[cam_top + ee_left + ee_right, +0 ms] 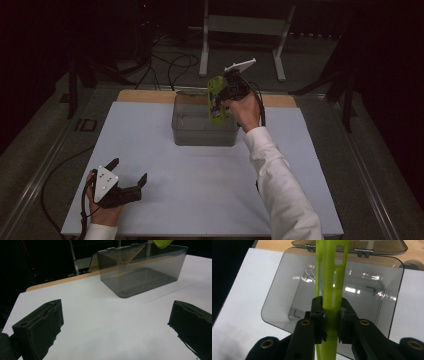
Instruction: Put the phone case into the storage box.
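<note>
Right hand-held gripper (331,315) clamped on lime-green packet (329,277), above grey box (182,131) at twelve o'clock; left hand-held gripper (117,322) wide open, empty.

The right tool (331,315) has its two black jaws clamped on a thin lime-green package (331,277), held edge-on and upright above an open smoky-clear box (277,295). The box's hinged lid (372,246) lies back behind it on the white tabletop (239,290).

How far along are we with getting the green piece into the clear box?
Done: the clear box stands lid-open, and the right gripper has the green piece clamped. In hand: holding it upright above the box. Left: lower and release it. The left gripper rests open near the table's front edge.
</note>
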`<action>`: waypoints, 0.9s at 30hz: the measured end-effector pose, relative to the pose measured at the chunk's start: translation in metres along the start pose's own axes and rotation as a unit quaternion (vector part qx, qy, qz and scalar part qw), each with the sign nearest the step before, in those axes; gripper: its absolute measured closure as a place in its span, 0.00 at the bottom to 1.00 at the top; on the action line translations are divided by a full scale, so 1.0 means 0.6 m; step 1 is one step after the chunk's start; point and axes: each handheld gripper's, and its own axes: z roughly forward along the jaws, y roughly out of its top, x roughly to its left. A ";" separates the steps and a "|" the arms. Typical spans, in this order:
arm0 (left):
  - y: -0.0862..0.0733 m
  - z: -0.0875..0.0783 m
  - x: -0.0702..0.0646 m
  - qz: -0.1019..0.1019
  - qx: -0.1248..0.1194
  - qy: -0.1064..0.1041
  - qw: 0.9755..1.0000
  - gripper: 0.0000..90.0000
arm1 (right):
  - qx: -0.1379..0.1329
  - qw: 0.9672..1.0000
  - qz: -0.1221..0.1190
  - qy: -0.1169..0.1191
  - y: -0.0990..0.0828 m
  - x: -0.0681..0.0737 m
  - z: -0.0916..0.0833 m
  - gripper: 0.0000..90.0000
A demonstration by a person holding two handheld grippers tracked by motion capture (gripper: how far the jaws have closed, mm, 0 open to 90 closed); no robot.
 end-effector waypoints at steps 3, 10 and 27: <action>0.000 0.000 0.000 0.000 0.000 0.000 1.000 0.00 | 0.001 1.000 0.002 -0.003 0.001 -0.003 0.001 0.87; 0.000 -0.001 0.000 0.000 0.000 -0.001 1.000 0.00 | 0.002 1.000 0.008 -0.009 0.001 -0.010 0.002 0.87; 0.000 0.001 -0.002 0.003 0.001 -0.002 1.000 0.00 | 0.007 0.999 0.025 -0.026 -0.001 -0.036 0.006 0.87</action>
